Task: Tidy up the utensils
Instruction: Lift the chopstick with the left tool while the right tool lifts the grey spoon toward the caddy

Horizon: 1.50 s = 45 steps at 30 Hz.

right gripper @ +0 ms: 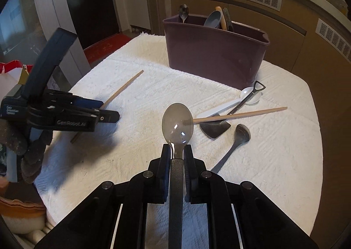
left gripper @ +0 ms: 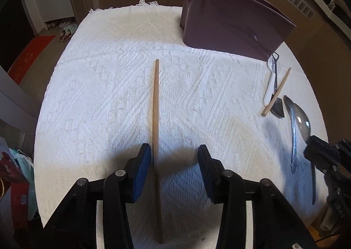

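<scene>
My left gripper [left gripper: 174, 156] is open and low over the white cloth, with a long wooden chopstick [left gripper: 156, 117] lying between its fingers, close to the left pad. My right gripper [right gripper: 177, 152] is shut on the handle of a large metal spoon [right gripper: 177, 122] and holds it above the cloth; the spoon also shows in the left wrist view [left gripper: 301, 121]. A maroon utensil holder [right gripper: 215, 51] stands at the back with a spoon, a blue scoop and a brush in it. A second chopstick [right gripper: 239, 114], a white spoon [right gripper: 221, 108] and a shovel-shaped spoon [right gripper: 219, 127] lie crossed at the right.
A dark ladle-like spoon [right gripper: 239, 137] lies on the cloth at the right of my right gripper. The white textured cloth [left gripper: 109, 95] covers the round table. Cabinets with vents stand behind. Bags and boxes [left gripper: 15, 178] sit on the floor at the left.
</scene>
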Tool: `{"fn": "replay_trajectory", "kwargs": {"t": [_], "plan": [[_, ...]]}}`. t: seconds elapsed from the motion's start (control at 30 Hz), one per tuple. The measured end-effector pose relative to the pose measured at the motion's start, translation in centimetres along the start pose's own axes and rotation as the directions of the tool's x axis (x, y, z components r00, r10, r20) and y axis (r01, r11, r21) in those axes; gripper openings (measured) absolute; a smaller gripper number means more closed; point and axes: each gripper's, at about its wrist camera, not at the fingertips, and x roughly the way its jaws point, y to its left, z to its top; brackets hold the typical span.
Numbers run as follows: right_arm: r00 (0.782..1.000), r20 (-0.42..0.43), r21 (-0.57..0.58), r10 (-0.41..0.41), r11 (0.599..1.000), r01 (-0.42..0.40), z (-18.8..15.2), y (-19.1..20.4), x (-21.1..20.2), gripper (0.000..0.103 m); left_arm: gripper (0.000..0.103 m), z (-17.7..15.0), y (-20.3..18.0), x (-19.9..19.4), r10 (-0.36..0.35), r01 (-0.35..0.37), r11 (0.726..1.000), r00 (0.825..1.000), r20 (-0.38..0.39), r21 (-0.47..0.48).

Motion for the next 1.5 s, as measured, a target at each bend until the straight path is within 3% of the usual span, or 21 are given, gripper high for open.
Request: {"fn": "replay_trajectory", "kwargs": {"t": [0.13,0.2,0.3,0.63,0.87,0.97,1.07,1.27,1.4,1.5], "plan": [[1.0,0.027,0.013,-0.006,1.0,0.006,-0.5,-0.8,-1.3,0.012,0.007,0.9,0.5,0.3,0.049,-0.049,0.999,0.999,0.009,0.014],[0.999,0.036,0.019,-0.015,1.0,0.014,-0.7,-1.0,-1.9,0.012,0.005,0.8,0.6,0.3,0.061,-0.061,0.998,0.998,0.024,0.023],[0.998,0.05,0.029,-0.025,0.999,0.023,-0.9,-1.3,-2.6,0.012,0.004,-0.1,-0.2,-0.5,0.087,-0.09,0.994,0.994,0.061,0.061],[0.995,0.09,0.046,-0.051,0.998,0.047,-1.1,-1.8,-5.3,0.012,0.004,-2.1,-2.3,-6.0,0.04,-0.063,0.992,0.979,0.202,0.109],[0.982,0.172,0.04,-0.078,0.997,0.073,0.3,-1.3,-8.9,0.012,0.004,-2.0,-4.2,-12.6,-0.043,-0.011,0.99,0.929,0.367,0.143],[0.968,0.233,0.037,-0.092,0.996,0.086,1.7,-1.2,-11.1,0.012,0.004,-1.0,-4.7,-15.6,-0.074,0.008,0.989,0.894,0.441,0.149],[0.95,0.297,0.036,-0.098,0.995,0.092,3.2,-1.1,-13.4,0.012,0.004,0.1,-5.2,-18.5,-0.102,0.028,0.989,0.849,0.519,0.148],[0.889,0.453,0.034,-0.064,0.998,0.054,7.0,-1.8,-17.1,0.012,0.004,3.0,-6.3,-22.4,-0.138,0.058,0.989,0.711,0.69,0.138],[0.839,0.543,0.032,-0.044,0.999,0.031,9.8,-2.8,-17.1,0.012,0.004,5.5,-6.8,-22.3,-0.157,0.077,0.987,0.638,0.754,0.14],[0.813,0.582,0.023,-0.019,1.0,0.007,11.6,-4.0,-15.9,0.012,0.004,7.1,-7.1,-21.2,-0.145,0.063,0.989,0.569,0.81,0.132]]}}
